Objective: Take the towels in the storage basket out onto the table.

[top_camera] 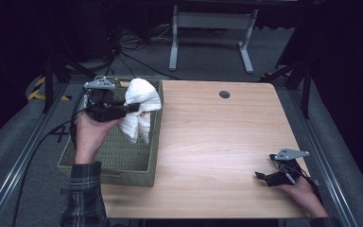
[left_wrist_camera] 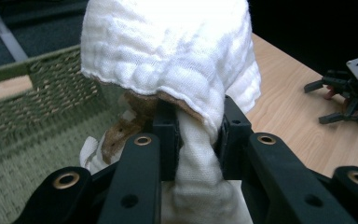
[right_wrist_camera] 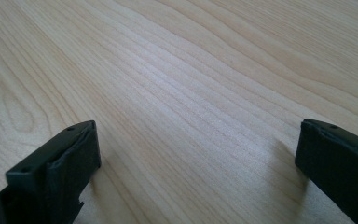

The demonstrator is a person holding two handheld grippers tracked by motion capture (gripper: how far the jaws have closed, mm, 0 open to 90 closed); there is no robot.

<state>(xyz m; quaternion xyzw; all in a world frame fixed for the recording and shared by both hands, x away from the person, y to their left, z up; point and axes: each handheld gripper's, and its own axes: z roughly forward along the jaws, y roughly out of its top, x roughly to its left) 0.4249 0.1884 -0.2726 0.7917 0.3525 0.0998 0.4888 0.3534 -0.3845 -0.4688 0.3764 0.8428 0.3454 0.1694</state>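
Note:
A white cloth (top_camera: 142, 106) hangs bunched above the green woven basket (top_camera: 123, 163) at the table's left edge. My left gripper (top_camera: 134, 108) is shut on the cloth, lifted clear of the basket floor. In the left gripper view the cloth (left_wrist_camera: 168, 56) bulges over the jaws, which pinch a fold of it, and a brown patch shows under it. My right gripper (top_camera: 261, 177) rests low near the table's front right corner, held by a hand. In the right gripper view its fingertips (right_wrist_camera: 70, 149) stand wide apart over bare wood, so it is open with nothing between them.
The light wooden table (top_camera: 217, 142) has a round cable hole (top_camera: 224, 94) near its far edge. A grey desk frame (top_camera: 212, 28) and loose cables lie on the floor beyond. The right gripper (left_wrist_camera: 349, 88) shows far off in the left gripper view.

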